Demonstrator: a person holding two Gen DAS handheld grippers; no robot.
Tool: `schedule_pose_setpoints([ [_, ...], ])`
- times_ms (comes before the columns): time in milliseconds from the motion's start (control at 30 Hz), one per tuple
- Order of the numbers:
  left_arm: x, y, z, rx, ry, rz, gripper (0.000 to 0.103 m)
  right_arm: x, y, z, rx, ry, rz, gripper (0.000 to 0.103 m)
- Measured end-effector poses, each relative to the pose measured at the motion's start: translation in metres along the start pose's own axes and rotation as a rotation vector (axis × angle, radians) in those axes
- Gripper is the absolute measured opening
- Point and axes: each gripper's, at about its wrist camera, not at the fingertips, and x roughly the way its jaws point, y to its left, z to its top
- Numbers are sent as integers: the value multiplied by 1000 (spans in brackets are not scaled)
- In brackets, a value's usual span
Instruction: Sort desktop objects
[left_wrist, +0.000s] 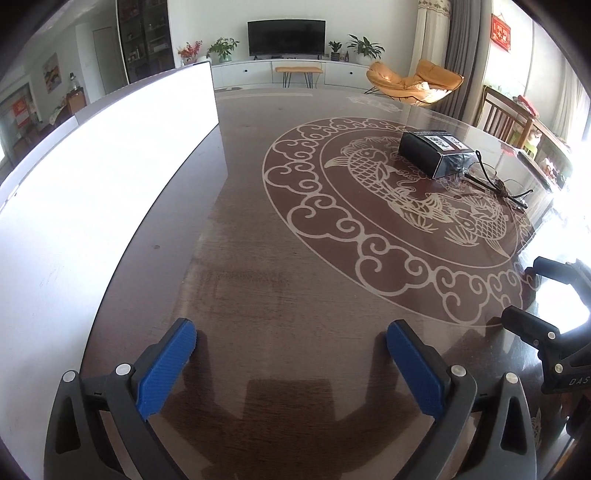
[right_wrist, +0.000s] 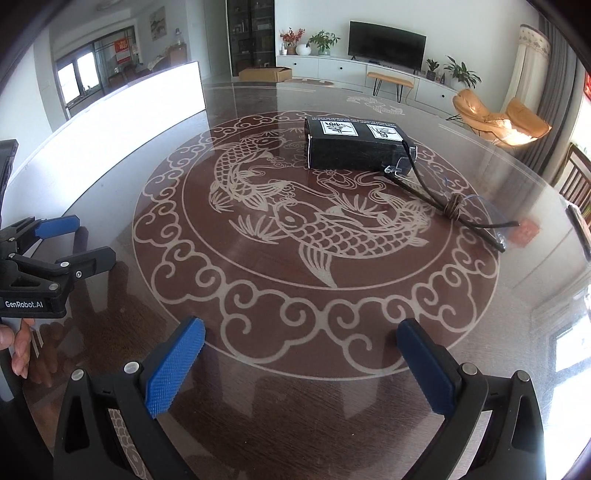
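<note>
We count one black box (right_wrist: 351, 147) on one round table (right_wrist: 369, 314), one tied bundle of dark sticks (right_wrist: 456, 208), one white board (left_wrist: 92, 177), and two grippers, left (left_wrist: 291, 350) and right (right_wrist: 301, 350).

A dark wooden table (right_wrist: 110, 206) with a pale fish pattern carries a black box (right_wrist: 351, 149), tied black sticks (right_wrist: 456, 208) beside it, and a white board (left_wrist: 92, 177).

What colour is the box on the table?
Black, with two white printed labels on top. The box shows best in the right wrist view.
</note>
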Motion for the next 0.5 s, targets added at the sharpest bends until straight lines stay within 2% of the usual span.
schedule_pose_setpoints([
  [267, 1, -1, 0, 0, 0, -3, 103, 0, 0, 0, 1, 0, 2, 103],
  [333, 1, -1, -1, 0, 0, -3, 103, 1, 0, 2, -32, 19, 27, 103],
  [433, 1, -1, 1, 0, -1, -1, 103, -4, -11, 21, -97, -15, -9, 103],
  [500, 1, -1, 1, 0, 0, -1, 103, -8, -27, 48, -90, -57, -40, 103],
])
